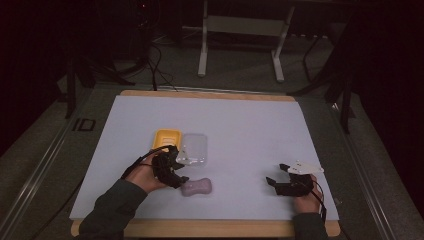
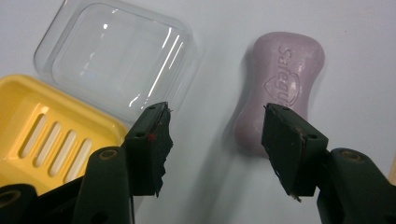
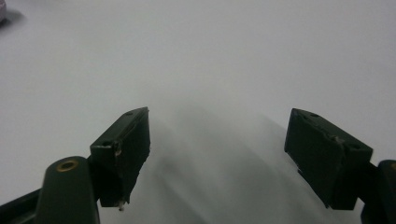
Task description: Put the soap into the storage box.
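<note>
Soap (image 2: 279,91): hard, smooth bar, likely slippery; take it across the narrow waist.
Left tool (image 2: 215,135): wide, empty, just above soap.
Right tool (image 3: 218,140): wide, empty.

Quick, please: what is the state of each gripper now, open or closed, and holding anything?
Left gripper: open, holding nothing, beside the pale purple waisted soap bar.
Right gripper: open, holding nothing, above the bare white table surface.
</note>
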`<control>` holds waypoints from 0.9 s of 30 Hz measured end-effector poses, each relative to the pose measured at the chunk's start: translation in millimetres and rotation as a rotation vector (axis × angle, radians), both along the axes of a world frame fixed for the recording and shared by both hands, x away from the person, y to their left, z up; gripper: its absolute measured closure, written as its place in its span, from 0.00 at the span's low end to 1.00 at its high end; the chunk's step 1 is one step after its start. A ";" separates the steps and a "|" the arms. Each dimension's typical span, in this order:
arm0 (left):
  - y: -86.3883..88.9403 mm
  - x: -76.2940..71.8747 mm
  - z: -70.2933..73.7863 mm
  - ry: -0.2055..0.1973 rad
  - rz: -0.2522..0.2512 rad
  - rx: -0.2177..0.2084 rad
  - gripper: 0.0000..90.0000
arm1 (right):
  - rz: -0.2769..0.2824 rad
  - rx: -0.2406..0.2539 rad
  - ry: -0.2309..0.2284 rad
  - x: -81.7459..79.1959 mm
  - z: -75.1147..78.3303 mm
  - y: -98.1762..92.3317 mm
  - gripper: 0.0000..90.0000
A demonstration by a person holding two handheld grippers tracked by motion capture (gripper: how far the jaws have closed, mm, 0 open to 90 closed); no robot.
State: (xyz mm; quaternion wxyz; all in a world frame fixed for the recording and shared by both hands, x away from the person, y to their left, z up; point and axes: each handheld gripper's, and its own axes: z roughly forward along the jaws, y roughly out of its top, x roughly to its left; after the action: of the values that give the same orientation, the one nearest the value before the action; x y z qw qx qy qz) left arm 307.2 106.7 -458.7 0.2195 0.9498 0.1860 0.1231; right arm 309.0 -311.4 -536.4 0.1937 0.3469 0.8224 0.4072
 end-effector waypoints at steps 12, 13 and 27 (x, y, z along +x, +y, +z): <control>-16.7 3.3 -2.0 0.018 -0.030 0.061 0.47 | 0.001 0.001 0.000 0.0 0.0 0.0 0.24; -18.0 3.5 -2.6 0.024 -0.029 0.062 0.47 | 0.000 0.001 0.000 -0.1 0.0 0.0 0.24; -35.3 5.5 -6.0 0.061 -0.074 0.101 0.45 | 0.002 0.001 -0.002 -0.2 0.0 0.1 0.24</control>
State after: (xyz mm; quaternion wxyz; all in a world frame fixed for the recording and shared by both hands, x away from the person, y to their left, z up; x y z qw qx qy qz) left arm 312.7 71.4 -464.7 0.1697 0.9692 0.1511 0.0952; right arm 308.8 -311.3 -536.5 0.1941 0.3459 0.8223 0.4080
